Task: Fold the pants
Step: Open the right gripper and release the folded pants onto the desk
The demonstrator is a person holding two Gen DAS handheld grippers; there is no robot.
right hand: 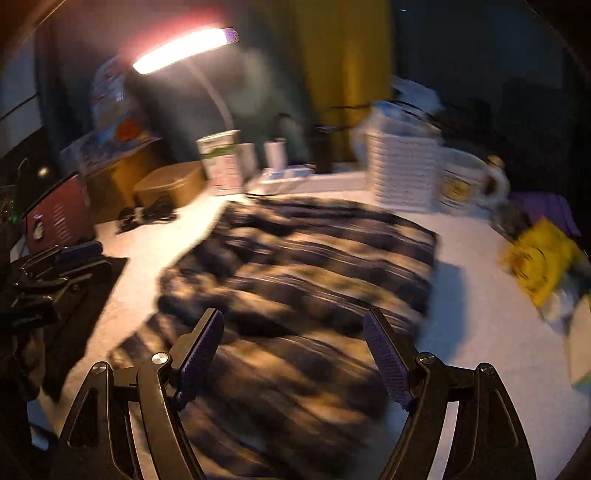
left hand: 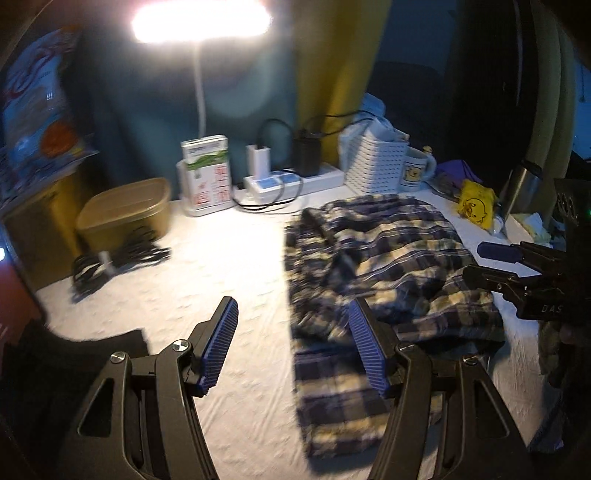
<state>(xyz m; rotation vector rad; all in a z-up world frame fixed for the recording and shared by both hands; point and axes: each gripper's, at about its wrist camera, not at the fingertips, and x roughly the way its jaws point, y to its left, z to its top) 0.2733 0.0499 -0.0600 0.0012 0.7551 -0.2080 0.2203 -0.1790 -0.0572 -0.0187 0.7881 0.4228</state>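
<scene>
my right wrist view is smeared all over: the plaid pants show only as streaks, so i can't read their folds or edges there. the mug and the yellow bag are blurred past reading. in my left wrist view the near end of the pants is soft, and my left gripper's right finger covers part of the cloth. the right gripper is cut off by the edge. the lamp is blown out white.
</scene>
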